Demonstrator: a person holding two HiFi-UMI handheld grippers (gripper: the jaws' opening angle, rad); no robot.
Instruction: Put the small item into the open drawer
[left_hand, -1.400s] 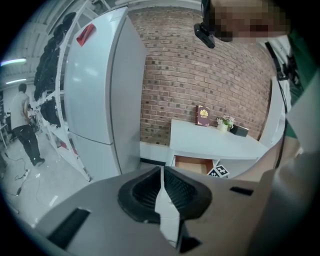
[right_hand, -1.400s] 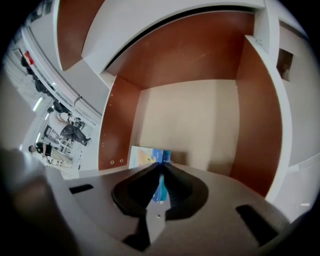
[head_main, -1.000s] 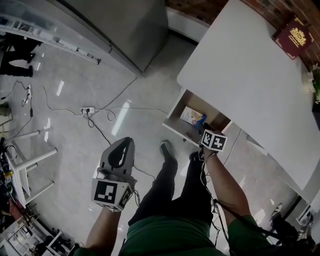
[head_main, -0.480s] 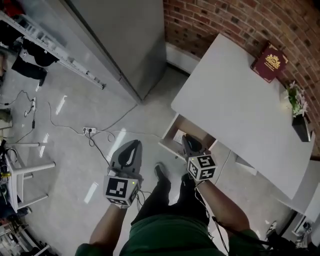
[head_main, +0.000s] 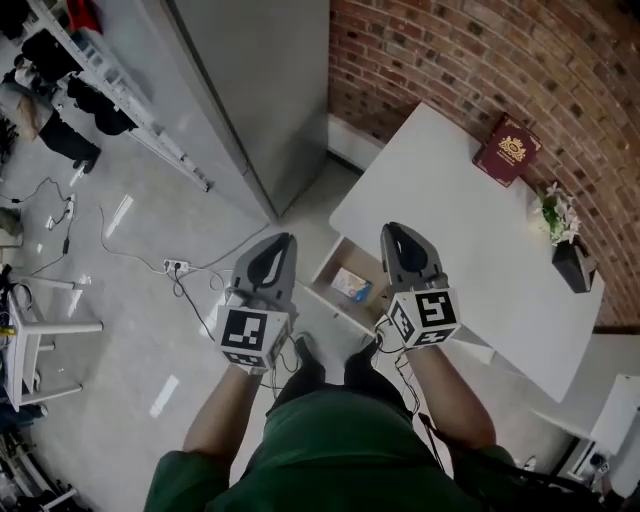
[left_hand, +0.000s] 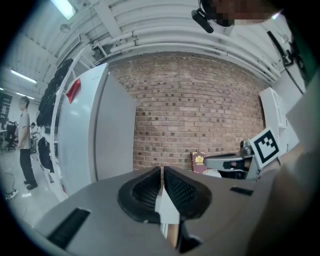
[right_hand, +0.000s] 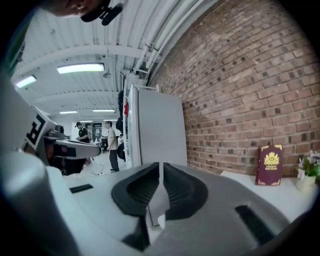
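The small item (head_main: 352, 286), a blue and white packet, lies in the open drawer (head_main: 322, 275) under the white table (head_main: 460, 210). No gripper touches it. My right gripper (head_main: 396, 230) is held up above the drawer's right side; its jaws are closing, with only a thin slit left and nothing between them (right_hand: 161, 166). To the drawer's left my left gripper (head_main: 280, 240) is raised level with the right one. Its jaws are shut and empty (left_hand: 163, 171).
A dark red book (head_main: 508, 150) stands at the table's far edge against the brick wall. A small potted plant (head_main: 562, 238) sits at the table's right end. A tall grey cabinet (head_main: 250, 90) stands left of the table, and cables and a power strip (head_main: 176, 266) lie on the floor.
My right gripper has drawn back from the drawer and come up beside the left one, and the packet is in plain sight inside. The head view has tipped up toward the brick wall.
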